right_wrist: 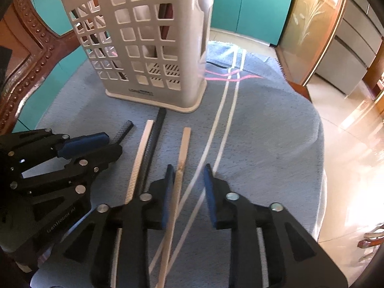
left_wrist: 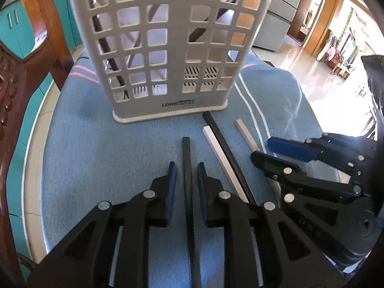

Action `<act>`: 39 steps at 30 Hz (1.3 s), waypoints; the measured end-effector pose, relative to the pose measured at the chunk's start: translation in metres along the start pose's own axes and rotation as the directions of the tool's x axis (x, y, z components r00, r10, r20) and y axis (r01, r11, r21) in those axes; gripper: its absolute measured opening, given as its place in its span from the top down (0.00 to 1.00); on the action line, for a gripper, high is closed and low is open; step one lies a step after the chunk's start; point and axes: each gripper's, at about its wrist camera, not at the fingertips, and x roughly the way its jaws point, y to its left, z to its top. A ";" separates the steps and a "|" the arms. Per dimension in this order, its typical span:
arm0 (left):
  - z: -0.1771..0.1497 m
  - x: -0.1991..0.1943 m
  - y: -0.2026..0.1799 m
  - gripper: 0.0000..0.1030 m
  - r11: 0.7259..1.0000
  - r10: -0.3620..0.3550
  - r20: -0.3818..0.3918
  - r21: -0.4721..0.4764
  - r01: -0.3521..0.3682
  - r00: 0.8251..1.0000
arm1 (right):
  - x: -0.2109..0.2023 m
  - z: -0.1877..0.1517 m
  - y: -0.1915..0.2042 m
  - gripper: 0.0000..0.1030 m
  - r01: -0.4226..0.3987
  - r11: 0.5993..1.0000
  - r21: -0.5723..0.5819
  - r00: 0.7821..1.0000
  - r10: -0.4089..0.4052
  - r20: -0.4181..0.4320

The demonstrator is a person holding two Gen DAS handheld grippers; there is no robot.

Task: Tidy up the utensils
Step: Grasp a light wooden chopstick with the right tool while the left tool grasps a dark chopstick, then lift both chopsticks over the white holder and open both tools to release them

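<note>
Left wrist view: your left gripper (left_wrist: 186,168) straddles a black stick (left_wrist: 186,158), fingers narrow but apart from it. Your right gripper (right_wrist: 188,170) stands wider around a wooden stick (right_wrist: 178,175), near the basket (right_wrist: 153,55).

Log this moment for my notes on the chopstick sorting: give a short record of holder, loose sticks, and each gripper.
holder: grey lattice caddy upright on the blue cloth, dark sticks already inside
loose sticks: four on the cloth
left gripper: open, astride a black stick, pads not touching
right gripper: open, wooden stick against its left pad
between them: white stick, another black stick
</note>
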 end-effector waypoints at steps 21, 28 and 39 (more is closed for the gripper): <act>0.004 -0.059 0.003 0.93 0.999 -0.029 0.190 -0.033 0.036 0.981 | -0.076 0.013 -0.027 0.94 -0.192 0.980 0.045 0.954 0.175 0.244; -0.001 -0.158 0.012 0.93 0.985 -0.164 0.382 0.020 0.169 0.910 | -0.161 -0.005 -0.057 0.94 -0.307 0.951 0.048 0.863 0.256 0.435; 0.055 -0.304 0.027 0.93 0.985 -0.099 0.702 -0.030 0.167 0.705 | -0.246 0.047 -0.057 0.94 -0.326 0.945 0.012 0.749 0.251 0.614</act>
